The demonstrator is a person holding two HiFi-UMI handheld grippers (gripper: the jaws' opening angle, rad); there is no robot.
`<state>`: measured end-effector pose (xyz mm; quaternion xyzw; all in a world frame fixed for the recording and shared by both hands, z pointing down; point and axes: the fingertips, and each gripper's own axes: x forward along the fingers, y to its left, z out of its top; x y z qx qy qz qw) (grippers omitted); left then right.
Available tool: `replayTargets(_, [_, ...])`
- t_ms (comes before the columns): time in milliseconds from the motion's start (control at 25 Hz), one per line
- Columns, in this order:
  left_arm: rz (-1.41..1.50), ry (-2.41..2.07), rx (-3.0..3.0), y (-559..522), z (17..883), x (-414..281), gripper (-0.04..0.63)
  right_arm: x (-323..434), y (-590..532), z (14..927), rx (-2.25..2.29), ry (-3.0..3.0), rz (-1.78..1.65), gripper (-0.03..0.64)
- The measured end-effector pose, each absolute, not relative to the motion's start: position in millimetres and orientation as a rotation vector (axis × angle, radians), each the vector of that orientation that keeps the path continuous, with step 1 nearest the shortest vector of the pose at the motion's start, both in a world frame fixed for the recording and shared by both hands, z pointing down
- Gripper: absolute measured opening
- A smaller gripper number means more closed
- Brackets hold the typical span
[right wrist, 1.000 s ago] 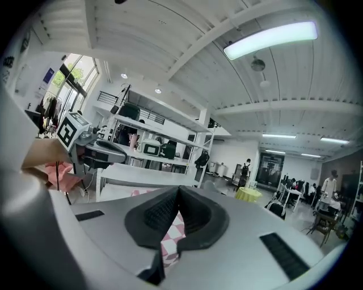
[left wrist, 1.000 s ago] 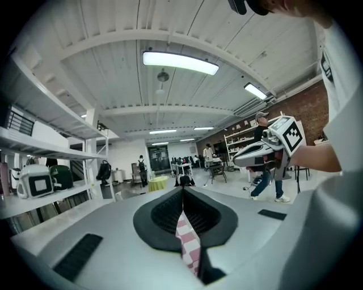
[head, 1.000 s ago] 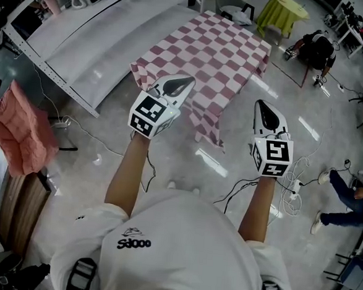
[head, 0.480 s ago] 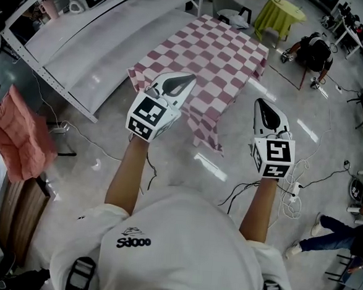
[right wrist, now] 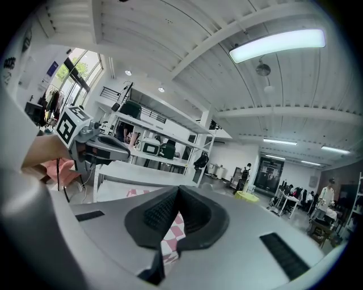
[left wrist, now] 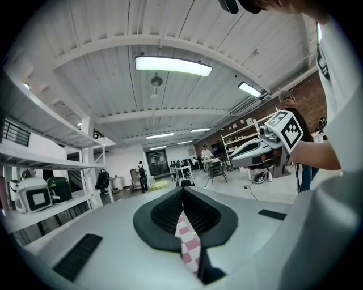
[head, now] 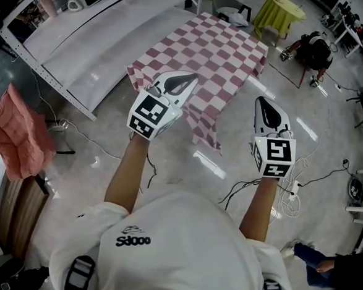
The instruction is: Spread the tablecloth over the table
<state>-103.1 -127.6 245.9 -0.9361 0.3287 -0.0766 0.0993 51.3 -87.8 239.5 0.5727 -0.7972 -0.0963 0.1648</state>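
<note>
The pink-and-white checked tablecloth (head: 207,50) lies over the table ahead, its near corner hanging in a fold. My left gripper (head: 189,80) is held level above the cloth's near edge with its jaws shut. My right gripper (head: 262,103) is shut too, to the right of the cloth over bare floor. In the left gripper view the shut left gripper (left wrist: 182,190) shows the checked tablecloth (left wrist: 188,241) in the slit behind its tips. The right gripper (right wrist: 179,190) shows the tablecloth (right wrist: 170,235) the same way. No cloth rises from the table to either gripper.
A long grey bench with shelving (head: 96,36) runs along the left. A pink cloth (head: 18,130) hangs at far left. A yellow-green covered table (head: 281,9) and a crouching person (head: 315,48) are beyond. Cables (head: 290,192) lie on the floor at right.
Both grippers stay where they were, still shut. A person at the right has walked toward the lower right corner of the head view.
</note>
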Motion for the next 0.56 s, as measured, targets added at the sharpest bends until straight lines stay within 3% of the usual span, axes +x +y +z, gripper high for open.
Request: replayTargets(560, [-0.247, 0.962, -2.787, -129.9, 254.7, -101.9, 0.031, 53.0, -89.6, 250.5, 1.622, -2.252, -0.250, 0.023])
